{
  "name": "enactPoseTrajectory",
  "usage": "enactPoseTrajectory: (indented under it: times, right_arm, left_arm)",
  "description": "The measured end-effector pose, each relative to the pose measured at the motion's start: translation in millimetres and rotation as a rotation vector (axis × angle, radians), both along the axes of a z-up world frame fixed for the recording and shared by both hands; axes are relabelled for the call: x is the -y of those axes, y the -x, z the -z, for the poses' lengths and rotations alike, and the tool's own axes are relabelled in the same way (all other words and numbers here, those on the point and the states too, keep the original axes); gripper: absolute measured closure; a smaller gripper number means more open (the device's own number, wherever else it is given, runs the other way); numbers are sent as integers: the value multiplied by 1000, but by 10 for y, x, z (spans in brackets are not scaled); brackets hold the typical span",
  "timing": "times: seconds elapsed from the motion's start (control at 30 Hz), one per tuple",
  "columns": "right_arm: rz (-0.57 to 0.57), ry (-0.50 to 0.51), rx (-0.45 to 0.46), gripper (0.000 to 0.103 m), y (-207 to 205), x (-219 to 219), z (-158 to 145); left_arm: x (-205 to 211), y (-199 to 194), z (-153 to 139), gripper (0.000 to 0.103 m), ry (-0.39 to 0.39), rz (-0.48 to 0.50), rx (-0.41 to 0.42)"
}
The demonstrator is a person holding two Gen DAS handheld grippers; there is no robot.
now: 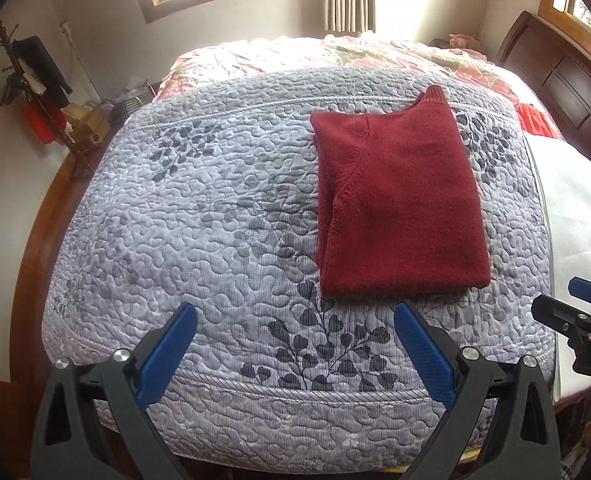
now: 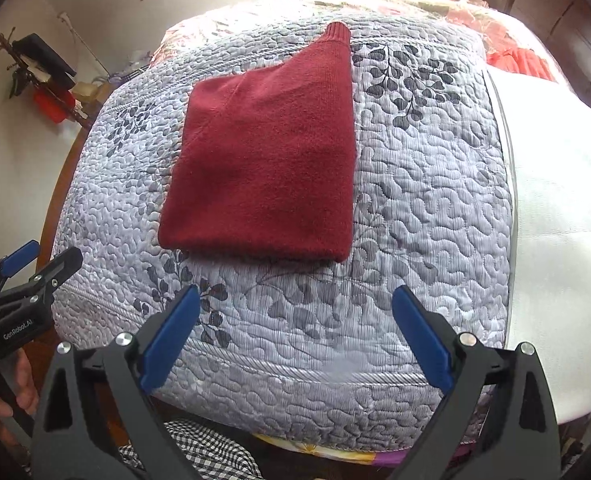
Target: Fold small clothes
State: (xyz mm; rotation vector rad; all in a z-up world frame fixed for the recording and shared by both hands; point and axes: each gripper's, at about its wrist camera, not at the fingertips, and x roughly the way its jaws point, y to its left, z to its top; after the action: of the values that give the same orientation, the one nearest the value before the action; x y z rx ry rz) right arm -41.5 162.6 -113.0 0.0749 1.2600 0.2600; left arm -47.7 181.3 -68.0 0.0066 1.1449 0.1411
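Note:
A dark red knit sweater lies folded into a rectangle on the grey leaf-patterned quilt, with one ribbed cuff poking out at its far corner. In the right wrist view the same sweater sits centre left on the quilt. My left gripper hovers open just short of the sweater's near edge, nothing between its blue pads. My right gripper is open too, below the sweater's near edge. Each gripper shows at the edge of the other's view: the right gripper, the left gripper.
A white sheet covers the bed's right side. A floral red blanket lies at the far end near a dark wooden headboard. A coat stand and clutter sit at left. Checked fabric shows below the bed edge.

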Motion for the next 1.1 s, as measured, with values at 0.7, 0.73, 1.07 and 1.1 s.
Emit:
enactPoseTrajectory:
  times: [0.7,0.73,1.07,1.1]
  right_arm:
    - [-5,47,50,7,37,-38,-81]
    - [-3,48,51,7,31,-36,-82]
    - [-8,73,62,7,-12,-49,-67]
    - [-10,75,60,7,-18,-51,-62]
  left_arm:
    - [-66,78,133,4,-16,-11,-40]
    - [-68,77,135,4,-17,-12,-41]
    - [-86,38,187,4,-17,-18,-57]
    - [-87,37,191,4,-17,-18,-59]
